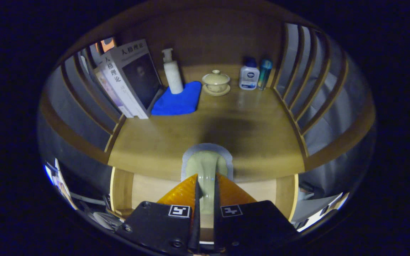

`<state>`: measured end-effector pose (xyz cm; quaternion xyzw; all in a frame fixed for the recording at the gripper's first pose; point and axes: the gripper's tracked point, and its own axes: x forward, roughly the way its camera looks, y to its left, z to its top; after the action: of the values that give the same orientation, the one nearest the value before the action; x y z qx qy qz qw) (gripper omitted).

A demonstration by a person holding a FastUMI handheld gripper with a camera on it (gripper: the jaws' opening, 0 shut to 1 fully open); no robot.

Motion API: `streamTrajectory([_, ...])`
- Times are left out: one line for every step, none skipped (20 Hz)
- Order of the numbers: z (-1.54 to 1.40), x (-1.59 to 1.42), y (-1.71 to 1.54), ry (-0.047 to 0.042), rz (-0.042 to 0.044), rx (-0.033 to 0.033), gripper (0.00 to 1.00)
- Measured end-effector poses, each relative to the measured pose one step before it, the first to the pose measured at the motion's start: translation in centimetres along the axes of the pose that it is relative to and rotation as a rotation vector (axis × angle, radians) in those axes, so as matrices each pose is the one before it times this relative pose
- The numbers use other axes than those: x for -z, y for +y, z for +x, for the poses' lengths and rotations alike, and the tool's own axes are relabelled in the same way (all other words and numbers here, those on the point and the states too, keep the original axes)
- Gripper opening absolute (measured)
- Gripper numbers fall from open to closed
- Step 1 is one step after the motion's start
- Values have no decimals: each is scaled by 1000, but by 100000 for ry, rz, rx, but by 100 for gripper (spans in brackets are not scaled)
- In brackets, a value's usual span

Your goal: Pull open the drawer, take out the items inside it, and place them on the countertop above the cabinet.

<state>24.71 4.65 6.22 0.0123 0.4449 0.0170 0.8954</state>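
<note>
Non-task articles at the far end of the wooden surface

Far left: books (130,80) stand leaning against the slatted side rail (84,96) — covers facing right. Just right of them a blue cloth (178,101) lies flat, with a white pump bottle (173,73) upright on its far end. At centre far, a pale lidded cup (216,80) sits on its saucer (216,91), apart from the cloth. Far right: a white bottle with a dark cap (249,76) and a slim blue-green bottle (264,73) stand side by side — just beside the right slatted rail (304,81).
</note>
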Motion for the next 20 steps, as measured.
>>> streamTrajectory([768,-801,251,235,611,688,18])
streamTrajectory([638,-712,315,729,968,-316,18])
streamTrajectory([739,-473,428,792,-42,-799,18])
streamTrajectory([946,-645,85,317,-43,1328,18])
streamTrajectory([771,-698,-274,-863,-307,1635,18])
streamTrajectory([791,-413,-45,303,-929,1203,18])
streamTrajectory([647,40,51,467,357,323,18])
streamTrajectory([432,19,106,728,836,-231,18])
streamTrajectory([456,-301,-160,-679,259,321,18])
streamTrajectory([377,-149,-9,-191,571,-259,18])
streamTrajectory([391,-70,69,-56,366,-499,18])
streamTrajectory([275,-80,93,-358,692,-1302,18])
streamTrajectory([443,14,54,-675,716,-1032,18])
streamTrajectory([-166,-363,67,-1557,735,-489,20])
streamTrajectory([134,7,96,47,-185,-984,22])
streamTrajectory([-403,-262,387,-1083,-541,-2229,24])
streamTrajectory([254,257,41,21,295,-765,27])
streamTrajectory([-325,-142,-134,-984,796,-50,29])
streamTrajectory([-257,87,-258,-2045,745,1624,31])
streamTrajectory([-190,-230,-252,-2514,-249,1316,34])
